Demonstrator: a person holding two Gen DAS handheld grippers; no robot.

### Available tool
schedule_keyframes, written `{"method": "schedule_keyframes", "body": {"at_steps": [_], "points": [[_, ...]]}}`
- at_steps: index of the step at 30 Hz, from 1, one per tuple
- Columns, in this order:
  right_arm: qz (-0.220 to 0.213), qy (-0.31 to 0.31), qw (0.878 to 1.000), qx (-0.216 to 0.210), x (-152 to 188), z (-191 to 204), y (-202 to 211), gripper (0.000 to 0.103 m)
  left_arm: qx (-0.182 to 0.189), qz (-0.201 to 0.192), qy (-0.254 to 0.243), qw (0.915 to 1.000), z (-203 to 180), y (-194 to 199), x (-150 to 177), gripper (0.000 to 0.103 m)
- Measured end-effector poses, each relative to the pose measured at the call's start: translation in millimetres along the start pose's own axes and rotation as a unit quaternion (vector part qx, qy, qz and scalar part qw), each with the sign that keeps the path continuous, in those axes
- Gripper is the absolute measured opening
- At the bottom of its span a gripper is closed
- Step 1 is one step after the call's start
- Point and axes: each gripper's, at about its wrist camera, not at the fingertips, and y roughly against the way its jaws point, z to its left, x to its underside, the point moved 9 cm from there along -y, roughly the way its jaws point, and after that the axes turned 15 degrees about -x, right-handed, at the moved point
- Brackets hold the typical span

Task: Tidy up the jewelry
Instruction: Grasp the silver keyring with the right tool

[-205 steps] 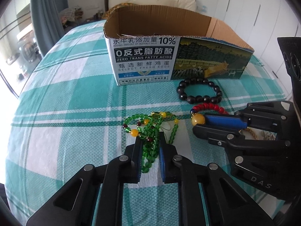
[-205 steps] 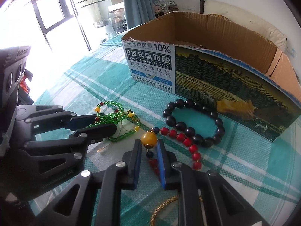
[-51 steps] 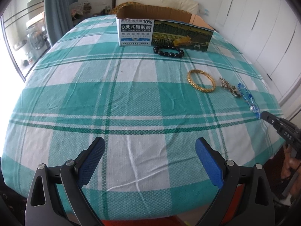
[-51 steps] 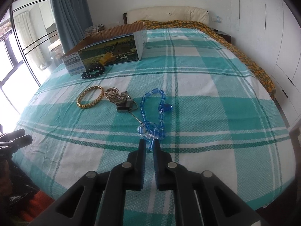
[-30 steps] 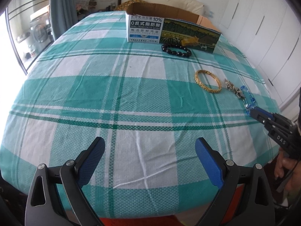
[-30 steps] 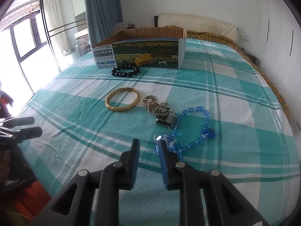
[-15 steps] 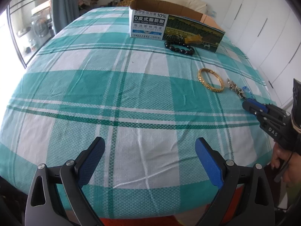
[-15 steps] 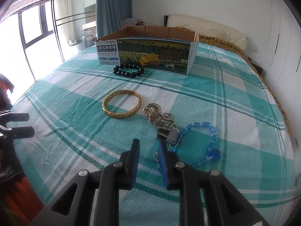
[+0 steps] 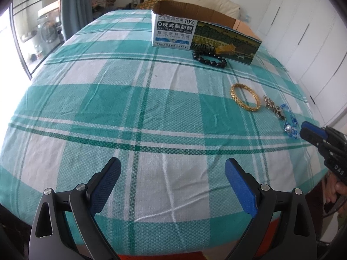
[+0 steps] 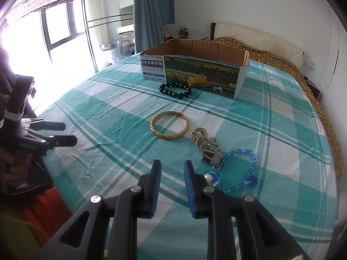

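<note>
Teal-and-white checked cloth [image 9: 134,99] covers a bed on which several pieces of jewelry lie in a loose row. At the far end stands an open cardboard box [image 10: 195,69] printed with a farm scene and Chinese text, its top flaps gone. Just in front of the box lies a black bead bracelet [image 10: 175,90], close to its printed side. Nearer the camera rests a gold mesh bangle [image 10: 169,127], flat on the cloth and well apart from the black beads. Just right of the bangle sits a cluster of silver rings and a metal clasp [image 10: 207,144], which touches a blue glass bead bracelet [image 10: 238,171] spread in a loop. The right gripper [image 10: 171,166] hovers low over the cloth just left of the blue beads, its blue-padded fingers a narrow gap apart and holding nothing. The left gripper [image 9: 172,169] is at the near edge of the bed, well apart from all the jewelry, its fingers spread wide and empty. Behind the bed are a cream headboard [image 10: 260,36] and blue curtains [image 10: 151,10].
</note>
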Motion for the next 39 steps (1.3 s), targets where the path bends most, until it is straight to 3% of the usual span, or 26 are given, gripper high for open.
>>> {"method": "schedule_keyframes", "body": {"at_steps": [3, 12, 21, 30, 33, 39], "points": [[-0.015, -0.008, 1.0, 0.023, 6.5, -0.7, 8.5, 0.036, -0.004, -0.01, -0.009, 0.9999, -3.6, 2.7, -2.7, 0.097], [-0.024, -0.062, 0.996, 0.055, 20.5, -22.4, 13.4, 0.036, -0.006, -0.011, -0.023, 0.9996, -9.3, 2.0, -1.5, 0.097], [-0.002, -0.035, 0.997, 0.074, -5.4, -30.8, -7.5, 0.036, -0.008, -0.018, -0.03, 0.9993, -15.1, 5.0, -10.1, 0.097], [0.007, -0.037, 0.997, 0.07, -13.7, -34.3, -25.9, 0.038, 0.022, -0.041, -0.033, 0.9984, -41.5, 8.4, -49.3, 0.097], [0.006, -0.031, 0.997, 0.073, -19.3, -39.1, -28.7, 0.043, 0.036, -0.04, -0.035, 0.9979, -60.3, -0.4, -65.0, 0.097], [0.014, -0.035, 0.997, 0.069, -25.2, -53.5, -41.9, 0.043, 0.04, -0.022, -0.037, 0.9983, -89.9, -32.1, -85.2, 0.097]]}}
